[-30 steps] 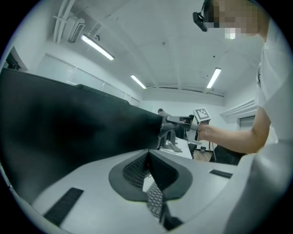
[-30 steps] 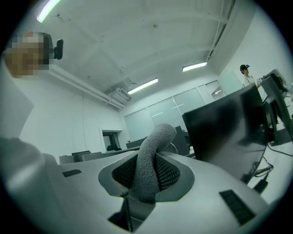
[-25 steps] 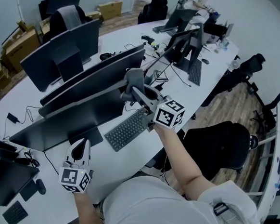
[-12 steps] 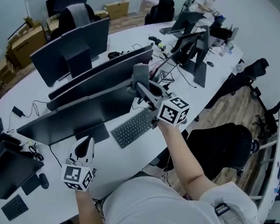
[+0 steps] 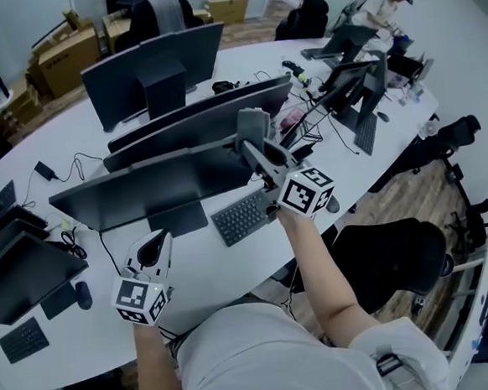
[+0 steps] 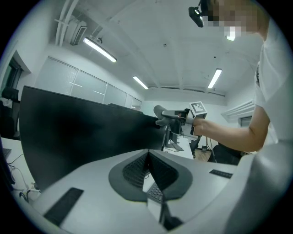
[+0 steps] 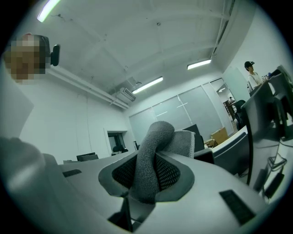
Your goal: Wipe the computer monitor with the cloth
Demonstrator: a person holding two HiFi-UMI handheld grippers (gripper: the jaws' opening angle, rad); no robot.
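The nearest dark monitor (image 5: 155, 188) stands across the white desk (image 5: 208, 268). My right gripper (image 5: 253, 143) is shut on a grey cloth (image 5: 253, 127) and holds it at the monitor's upper right corner. In the right gripper view the folded cloth (image 7: 153, 146) fills the space between the jaws of the right gripper (image 7: 149, 171). My left gripper (image 5: 150, 249) hovers low over the desk in front of the monitor stand, jaws together and holding nothing. In the left gripper view, past the left gripper (image 6: 147, 157), I see the black screen (image 6: 78, 132) and the cloth (image 6: 160, 112).
A keyboard (image 5: 241, 217) lies under the right arm. More monitors (image 5: 154, 67) stand behind the near one. A laptop (image 5: 19, 271) and a mouse (image 5: 84, 295) sit at the left. A black chair (image 5: 392, 254) is at the right. A person (image 5: 395, 0) works at the far desk.
The head view has swung, so everything sits further right and lower. The right gripper keeps the cloth at the monitor's upper right corner. The left gripper has barely moved.
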